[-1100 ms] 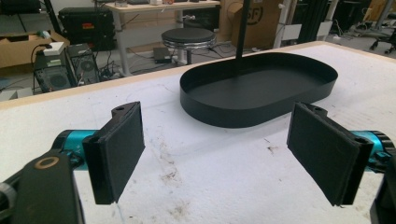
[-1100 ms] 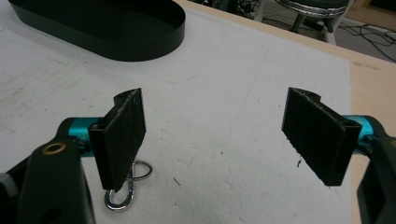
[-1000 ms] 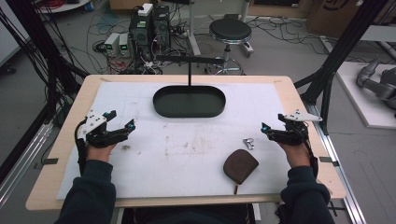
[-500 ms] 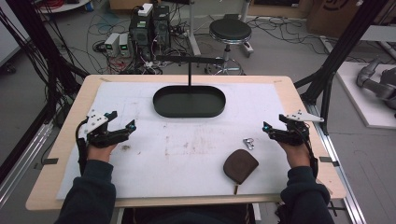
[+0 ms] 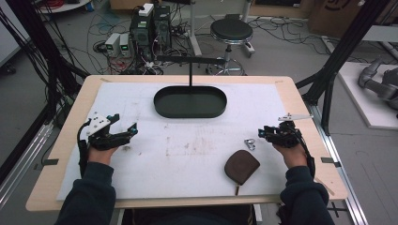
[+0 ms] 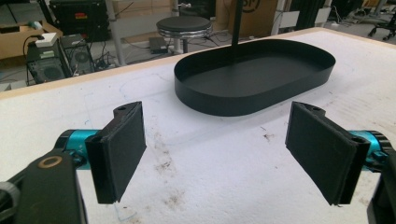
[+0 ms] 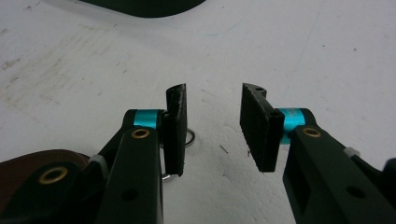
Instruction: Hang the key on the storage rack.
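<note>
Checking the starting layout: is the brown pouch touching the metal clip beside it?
Apart. The high view shows white table cover between the brown pouch and the metal clip.

A brown, rounded leather pouch (image 5: 241, 166) lies flat on the white-covered worktop (image 5: 197, 150), at the near right, with a short dark strap trailing from its near edge. Just beyond it, slightly to the right, lies a small silver metal clip or key ring (image 5: 250, 144), apart from the pouch. A black oval metal tray (image 5: 190, 101) with a low rim sits at the far centre, a thin black post rising from it.
</note>
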Motion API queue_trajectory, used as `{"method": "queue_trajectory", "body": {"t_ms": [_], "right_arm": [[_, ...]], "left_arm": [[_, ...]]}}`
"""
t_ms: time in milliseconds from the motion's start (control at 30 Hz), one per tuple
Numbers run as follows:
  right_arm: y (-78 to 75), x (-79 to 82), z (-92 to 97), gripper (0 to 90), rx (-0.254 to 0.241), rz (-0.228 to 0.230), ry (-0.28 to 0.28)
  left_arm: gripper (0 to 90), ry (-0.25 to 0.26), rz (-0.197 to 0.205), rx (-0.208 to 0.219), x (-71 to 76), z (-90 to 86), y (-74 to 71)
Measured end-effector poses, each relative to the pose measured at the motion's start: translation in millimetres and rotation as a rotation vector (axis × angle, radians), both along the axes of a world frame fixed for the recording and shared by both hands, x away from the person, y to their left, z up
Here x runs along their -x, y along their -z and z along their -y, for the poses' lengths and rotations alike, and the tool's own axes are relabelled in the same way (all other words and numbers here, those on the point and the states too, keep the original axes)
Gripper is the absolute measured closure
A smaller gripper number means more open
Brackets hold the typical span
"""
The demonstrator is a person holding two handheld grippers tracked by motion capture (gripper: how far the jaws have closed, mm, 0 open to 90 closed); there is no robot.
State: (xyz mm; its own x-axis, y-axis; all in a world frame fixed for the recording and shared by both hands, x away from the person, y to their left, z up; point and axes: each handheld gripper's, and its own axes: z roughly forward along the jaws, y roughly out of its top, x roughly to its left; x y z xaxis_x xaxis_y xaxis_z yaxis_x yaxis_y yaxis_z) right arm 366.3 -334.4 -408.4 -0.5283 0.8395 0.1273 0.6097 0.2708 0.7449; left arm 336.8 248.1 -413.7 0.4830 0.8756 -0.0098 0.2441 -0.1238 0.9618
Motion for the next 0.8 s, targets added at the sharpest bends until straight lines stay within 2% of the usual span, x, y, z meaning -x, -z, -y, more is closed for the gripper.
{"method": "queue_trajectory", "body": {"t_ms": [33,100,300,400,433,533,600,700,800], "right_arm": [[0.9,-0.5,-0.7,62.3,0.005,-0.010,-0.011],[3.8,-1.5,-2.5,55.6,0.012,-0.027,-0.007],[10.0,-2.6,-5.8,49.7,0.009,-0.054,-0.043],[18.4,-4.5,-12.7,48.6,0.017,-0.101,-0.069],[21.5,-5.4,-14.7,49.2,0.016,-0.118,-0.072],[29.1,-7.4,-21.3,52.3,0.064,-0.163,-0.089],[28.9,-7.5,-21.8,53.2,0.067,-0.161,-0.088],[28.0,-7.7,-20.4,62.3,0.068,-0.168,-0.081],[27.7,-7.7,-20.4,63.0,0.082,-0.164,-0.091]], "left_arm": [[20.0,0.000,0.000,0.000,0.0,0.0,0.0],[20.9,-0.001,0.003,0.000,-0.4,-1.4,0.4],[22.2,-0.004,-0.002,-0.002,-1.1,-1.6,1.0],[22.4,-0.001,-0.005,-0.002,-2.0,-1.6,1.6],[22.4,-0.004,-0.006,-0.003,-2.2,-1.7,1.8],[22.5,-0.004,-0.007,-0.002,-2.4,-1.9,2.0],[22.5,-0.005,-0.008,-0.001,-2.4,-1.9,2.1],[22.5,-0.005,-0.010,-0.003,-2.5,-2.1,2.2],[22.5,-0.007,-0.011,-0.005,-2.4,-2.0,2.2]]}}
